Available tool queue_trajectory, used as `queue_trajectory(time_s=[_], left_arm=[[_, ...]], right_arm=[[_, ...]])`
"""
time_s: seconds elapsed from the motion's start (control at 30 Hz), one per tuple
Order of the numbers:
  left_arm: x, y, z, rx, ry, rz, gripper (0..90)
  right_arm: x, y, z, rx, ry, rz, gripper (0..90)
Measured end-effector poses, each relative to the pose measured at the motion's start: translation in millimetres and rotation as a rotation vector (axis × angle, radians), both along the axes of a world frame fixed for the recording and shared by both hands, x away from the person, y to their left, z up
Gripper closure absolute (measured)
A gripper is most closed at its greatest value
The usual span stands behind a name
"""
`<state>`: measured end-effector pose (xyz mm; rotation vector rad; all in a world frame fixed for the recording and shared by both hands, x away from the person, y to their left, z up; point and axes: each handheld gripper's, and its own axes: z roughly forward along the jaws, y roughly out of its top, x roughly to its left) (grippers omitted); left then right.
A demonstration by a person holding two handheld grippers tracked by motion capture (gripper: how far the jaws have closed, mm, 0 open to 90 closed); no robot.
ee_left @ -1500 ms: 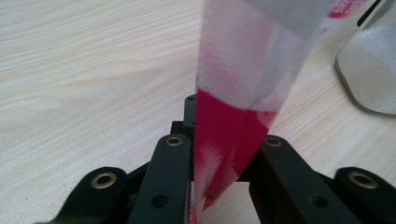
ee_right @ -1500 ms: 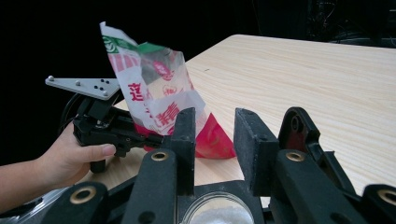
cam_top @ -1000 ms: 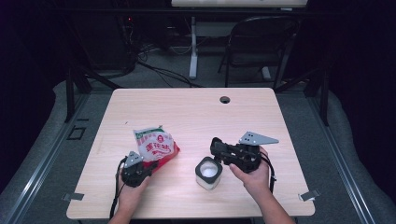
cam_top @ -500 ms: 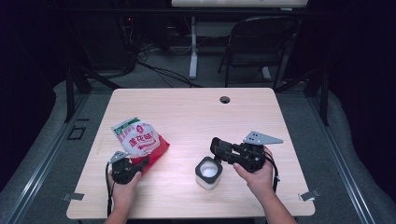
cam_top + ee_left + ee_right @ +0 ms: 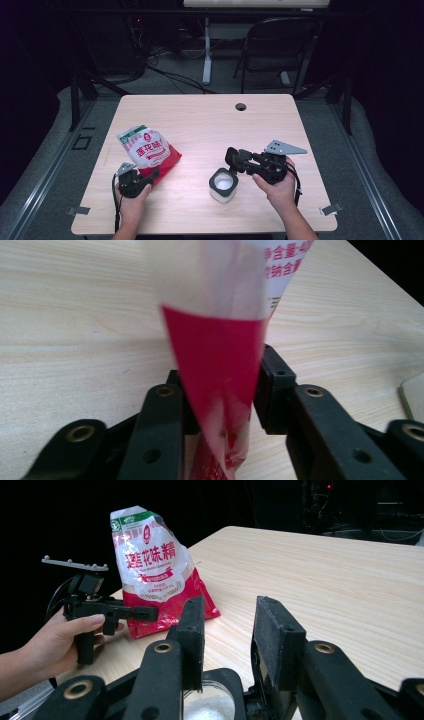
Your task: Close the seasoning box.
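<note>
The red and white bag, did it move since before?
Yes. The bag went left, away from the white jar, toward the table's left edge. The left gripper has just been opening around its corner.

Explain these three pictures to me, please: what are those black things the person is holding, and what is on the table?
A person sits at a wooden table with a hand-held two-jaw gripper in each hand. One picture looks down from above; the other two come from cameras riding on the grippers. The left gripper has just been opening its jaws, with the corner of a red and white bag between them; whether the pads press it is unclear. The right gripper is open above a small jar of white grains, holding nothing.
</note>
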<state>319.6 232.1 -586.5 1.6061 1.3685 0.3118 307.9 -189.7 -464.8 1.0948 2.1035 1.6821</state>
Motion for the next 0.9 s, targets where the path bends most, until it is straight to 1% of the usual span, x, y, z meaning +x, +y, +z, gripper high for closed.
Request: queue_trajectory(time_s=[0.07, 0.13, 0.17, 0.2, 0.23, 0.4, 0.53, 0.6, 0.63, 0.67, 0.7, 0.77, 0.87, 0.9], left_arm=[[0.1, 0.5, -0.6, 0.005, -0.003, 0.003, 60.1], [0.1, 0.3, -1.2, 0.022, -0.007, 0.009, 56.5], [0.4, 0.1, -1.8, 0.044, -0.010, 0.016, 54.9], [0.5, -0.4, -2.0, 0.067, -0.005, 0.026, 53.8], [0.7, 0.2, -2.0, 0.076, -0.004, 0.033, 52.5], [1.2, 3.9, -2.3, 0.060, 0.011, 0.054, 48.1], [1.7, 5.6, -3.0, 0.058, 0.024, 0.074, 42.6], [1.2, 5.0, -2.3, 0.056, 0.039, 0.090, 39.0], [1.2, 5.0, -2.3, 0.056, 0.039, 0.090, 37.1], [1.3, 4.7, -1.5, 0.055, 0.061, 0.092, 35.6], [1.5, 4.9, -1.3, 0.056, 0.073, 0.095, 33.6], [1.6, 5.6, -0.9, 0.046, 0.101, 0.100, 30.4], [1.8, 7.2, -1.2, 0.044, 0.118, 0.119, 28.3], [2.0, 8.8, -1.3, 0.039, 0.128, 0.111, 28.2]], right_arm=[[0.1, -1.0, 0.3, -0.003, 0.000, -0.001, 63.9], [0.1, -1.7, 0.3, -0.002, -0.001, 0.001, 63.4], [0.0, -1.9, 0.3, 0.002, 0.001, -0.001, 63.4], [0.2, -2.1, 0.1, 0.007, 0.002, -0.001, 63.3], [0.3, -2.4, 0.1, 0.009, 0.002, -0.002, 63.2], [0.7, -3.4, -0.2, 0.009, 0.005, -0.005, 62.4], [0.6, -4.0, 0.1, 0.006, 0.003, -0.008, 61.8], [0.6, -3.8, 0.1, 0.013, 0.003, -0.013, 61.0], [0.7, -3.7, 0.1, 0.015, 0.003, -0.014, 60.3], [0.8, -3.7, 0.1, 0.016, 0.003, -0.015, 59.6], [0.8, -3.6, 0.1, 0.017, 0.002, -0.015, 58.9], [0.8, -3.0, 0.2, 0.018, 0.000, -0.018, 58.2], [0.7, -3.3, 0.5, 0.014, -0.002, -0.020, 57.8], [0.8, -3.5, 0.6, 0.014, -0.003, -0.022, 57.6]])
